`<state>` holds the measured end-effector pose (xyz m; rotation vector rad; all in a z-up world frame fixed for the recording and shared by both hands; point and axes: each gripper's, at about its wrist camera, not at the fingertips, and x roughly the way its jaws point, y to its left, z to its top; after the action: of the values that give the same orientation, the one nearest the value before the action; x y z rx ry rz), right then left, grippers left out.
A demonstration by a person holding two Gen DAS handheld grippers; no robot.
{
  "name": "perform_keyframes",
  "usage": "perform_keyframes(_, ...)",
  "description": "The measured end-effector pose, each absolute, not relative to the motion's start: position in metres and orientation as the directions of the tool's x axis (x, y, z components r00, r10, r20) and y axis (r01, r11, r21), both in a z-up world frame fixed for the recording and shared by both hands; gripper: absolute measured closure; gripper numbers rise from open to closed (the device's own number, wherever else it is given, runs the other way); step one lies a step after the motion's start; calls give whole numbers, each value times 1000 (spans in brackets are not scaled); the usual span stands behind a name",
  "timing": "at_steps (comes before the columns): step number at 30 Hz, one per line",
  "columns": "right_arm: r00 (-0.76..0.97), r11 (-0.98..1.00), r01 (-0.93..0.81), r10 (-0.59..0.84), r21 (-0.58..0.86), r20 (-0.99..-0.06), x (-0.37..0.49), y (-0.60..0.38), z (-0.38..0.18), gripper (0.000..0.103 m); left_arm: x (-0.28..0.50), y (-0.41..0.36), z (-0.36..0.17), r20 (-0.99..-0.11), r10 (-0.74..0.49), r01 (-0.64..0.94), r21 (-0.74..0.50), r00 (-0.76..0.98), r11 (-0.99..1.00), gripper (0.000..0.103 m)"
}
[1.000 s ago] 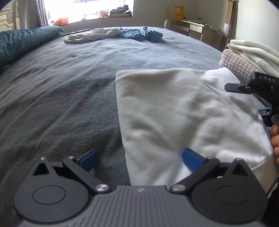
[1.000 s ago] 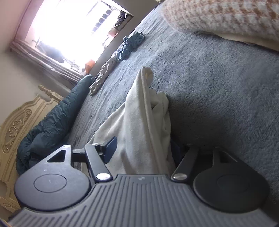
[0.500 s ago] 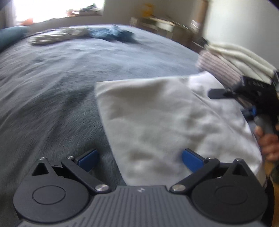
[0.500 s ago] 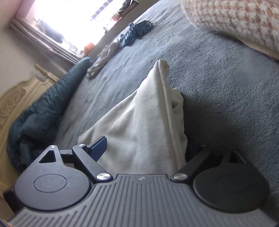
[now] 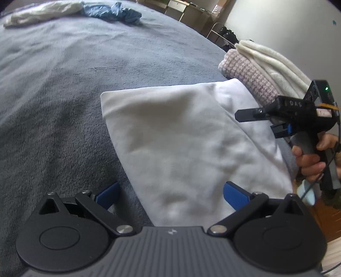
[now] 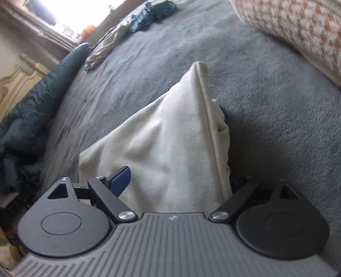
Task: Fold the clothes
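Note:
A folded white garment (image 5: pixel 170 138) lies on the grey bed blanket (image 5: pixel 64 85), near the bed's right edge. My left gripper (image 5: pixel 171 195) hovers over its near left edge, jaws wide open, blue pads clear of the cloth. In the left wrist view my right gripper (image 5: pixel 254 122) hangs over the garment's right side, held by a person's hand (image 5: pixel 309 159). The right wrist view shows the white garment (image 6: pixel 170 149) bunched between the wide jaws of my right gripper (image 6: pixel 178 181). Its left pad (image 6: pixel 121 178) stands free and the cloth hides its right pad.
A folded houndstooth piece (image 5: pixel 249 74) and a cream one (image 5: pixel 272 61) are stacked just right of the garment. A crumpled blue garment (image 5: pixel 113 11) and a beige one (image 5: pixel 42 10) lie at the far side. A dark teal duvet (image 6: pixel 32 110) sits by the headboard (image 6: pixel 21 78).
My right gripper's jaws have spread wider around the white cloth and it has drawn back a little. The left gripper has swung right and tilted down; the garment stays put.

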<state>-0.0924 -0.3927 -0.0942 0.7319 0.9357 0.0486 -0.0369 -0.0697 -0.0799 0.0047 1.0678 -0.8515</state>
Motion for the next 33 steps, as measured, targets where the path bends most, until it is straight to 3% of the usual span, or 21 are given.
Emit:
perform_keyframes(7, 629, 633, 337, 400, 697, -667, -105, -411, -102, 15, -28, -80, -77, -824, -534, 527, -373, 190, 764, 3)
perform_keyframes(9, 644, 598, 351, 405, 721, -649, -107, -413, -106, 14, -22, -78, -74, -825, -520, 415, -402, 223, 816, 9)
perform_keyframes(13, 651, 573, 329, 439, 751, -620, -103, -416, -107, 14, -14, -78, -74, -833, -485, 255, -425, 266, 869, 9)
perform_keyframes(20, 658, 516, 242, 535, 822, -530, -85, -433, -113, 14, -16, -104, -68, -880, -363, 328, -260, 306, 908, 12)
perform_keyframes(23, 663, 473, 243, 556, 847, -501, -71, -438, -116, 14, -1, -113, -69, -866, -388, 352, -273, 316, 895, 12)
perform_keyframes(30, 662, 492, 216, 562, 844, -496, -48, -425, -115, 14, 31, -94, -79, -783, -561, 411, -434, 270, 802, 15)
perform_keyframes(33, 620, 490, 210, 603, 846, -503, -53, -423, -115, 22, 28, -81, -79, -754, -623, 422, -505, 210, 753, 18)
